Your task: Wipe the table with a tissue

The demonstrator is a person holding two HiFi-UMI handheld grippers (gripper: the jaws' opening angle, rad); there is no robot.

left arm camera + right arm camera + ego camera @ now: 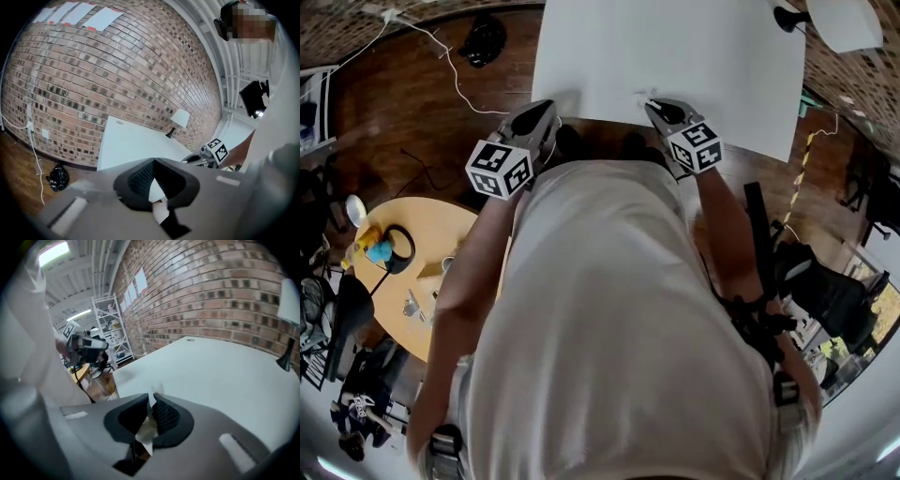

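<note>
The right gripper [152, 402] has its jaws pinched on a crumpled white tissue [146, 430]. The wad fills the gap between the dark pads, and a thin corner pokes out past the tips. In the head view this gripper sits at the near edge of the white table [675, 56], its tip just over the tabletop.

The left gripper [547, 112] is further left along the same edge, near the table's corner and well apart from the right one. Its jaw tips meet in the left gripper view. A small white scrap shows in the hollow behind them (I cannot tell whether it is tissue or just something pale beneath).

The tabletop looks bare apart from a lamp [839, 21] with a white shade at its far right corner. A brick wall [117, 79] runs behind the table. On the wooden floor to the left lies a black bag [57, 178], with a white cable [459, 84] trailing near it. A round wooden table [441, 234] with small items on it stands at the person's left side.
</note>
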